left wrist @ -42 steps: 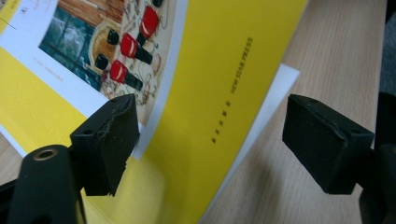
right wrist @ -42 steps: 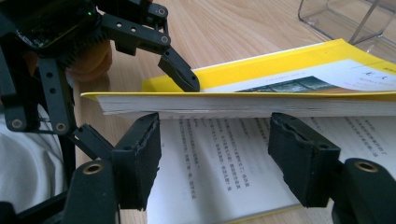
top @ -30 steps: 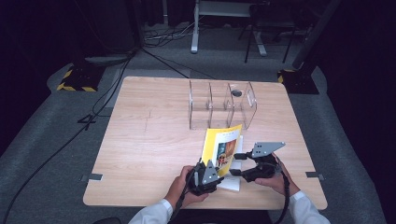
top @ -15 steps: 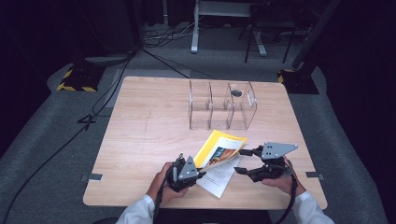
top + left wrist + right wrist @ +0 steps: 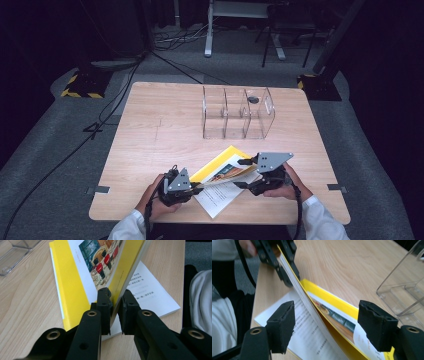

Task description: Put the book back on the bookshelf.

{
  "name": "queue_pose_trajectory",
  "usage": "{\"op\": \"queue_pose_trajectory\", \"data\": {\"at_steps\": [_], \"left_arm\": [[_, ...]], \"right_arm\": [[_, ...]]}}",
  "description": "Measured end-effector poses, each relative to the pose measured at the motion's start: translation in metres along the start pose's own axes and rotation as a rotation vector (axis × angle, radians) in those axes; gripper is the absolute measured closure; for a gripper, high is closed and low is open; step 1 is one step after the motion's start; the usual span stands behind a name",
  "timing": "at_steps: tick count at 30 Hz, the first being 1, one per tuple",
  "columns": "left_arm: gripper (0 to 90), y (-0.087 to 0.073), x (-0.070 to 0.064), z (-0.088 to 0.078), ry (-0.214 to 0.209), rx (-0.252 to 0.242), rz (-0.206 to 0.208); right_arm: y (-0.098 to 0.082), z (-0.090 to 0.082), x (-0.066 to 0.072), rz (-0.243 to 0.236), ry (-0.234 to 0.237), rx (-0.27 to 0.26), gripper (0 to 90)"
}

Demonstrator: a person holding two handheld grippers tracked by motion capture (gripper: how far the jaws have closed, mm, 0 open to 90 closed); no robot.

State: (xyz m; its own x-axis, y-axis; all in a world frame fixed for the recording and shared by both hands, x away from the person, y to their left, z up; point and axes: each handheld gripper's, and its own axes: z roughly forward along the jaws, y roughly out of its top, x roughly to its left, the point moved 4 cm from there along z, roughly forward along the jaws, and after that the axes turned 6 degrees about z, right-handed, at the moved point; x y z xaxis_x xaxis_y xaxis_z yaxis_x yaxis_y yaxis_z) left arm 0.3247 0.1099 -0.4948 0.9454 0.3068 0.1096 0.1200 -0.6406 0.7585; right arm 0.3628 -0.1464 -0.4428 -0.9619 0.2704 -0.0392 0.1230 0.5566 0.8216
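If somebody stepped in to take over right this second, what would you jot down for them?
Left gripper: shut on a sheaf of pages of the yellow-covered picture book, lifted at the near edge.
Right gripper: open, jaws astride the lifted pages, not pressing; they have just been opening.
Book: lies open on the wooden table, near side, a printed page flat underneath.
Clear plastic divided organiser: stands farther back, untouched.
Done: pages raised.
Left: probably turn or lay the pages down.
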Motion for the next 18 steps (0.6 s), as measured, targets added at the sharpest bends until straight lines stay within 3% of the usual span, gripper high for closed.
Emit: {"op": "queue_pose_trajectory", "data": {"at_steps": [6,9,14,18], "left_arm": [[78.5,-0.009,0.010,-0.011,0.006,-0.003,-0.024],[77.3,-0.014,0.014,-0.015,0.009,0.005,-0.027],[73.9,-0.023,0.023,-0.022,0.014,0.005,-0.056],[72.1,-0.026,0.028,-0.025,0.025,0.008,-0.063]], "right_arm": [[-0.016,0.013,-0.004,-0.001,0.011,0.069,33.4],[-0.026,0.019,-0.007,-0.029,-0.036,0.113,34.6],[-0.040,0.027,-0.016,-0.046,-0.131,0.154,49.5],[-0.046,0.029,-0.018,-0.067,-0.127,0.124,62.9]]}}
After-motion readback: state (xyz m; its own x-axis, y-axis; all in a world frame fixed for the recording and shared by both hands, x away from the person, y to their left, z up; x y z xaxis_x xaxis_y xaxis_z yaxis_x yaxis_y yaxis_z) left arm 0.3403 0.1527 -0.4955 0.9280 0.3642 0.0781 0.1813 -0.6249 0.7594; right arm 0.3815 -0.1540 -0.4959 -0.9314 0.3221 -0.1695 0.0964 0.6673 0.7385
